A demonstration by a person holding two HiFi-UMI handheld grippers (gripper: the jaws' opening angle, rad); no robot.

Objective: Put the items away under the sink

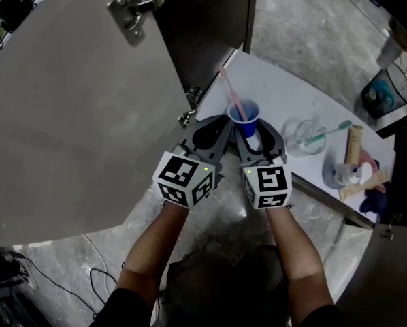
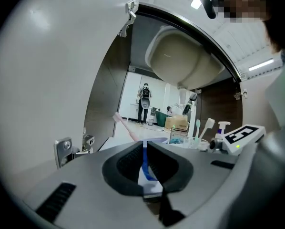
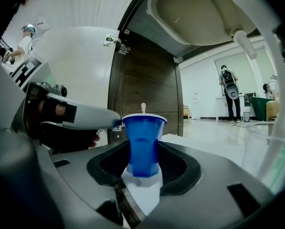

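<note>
Right claw (image 3: pixel 143 157) grips blue cup (image 3: pixel 143 140); left claw (image 2: pixel 146 151) closed.

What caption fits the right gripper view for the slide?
Right gripper, jaws clamped on a blue cup beneath the sink basin; left gripper pinches the rim.

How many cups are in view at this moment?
2. A blue cup sits between the jaws of the right gripper; a clear cup stands beside it on the white shelf. The clutter farther right may hide more.
</note>
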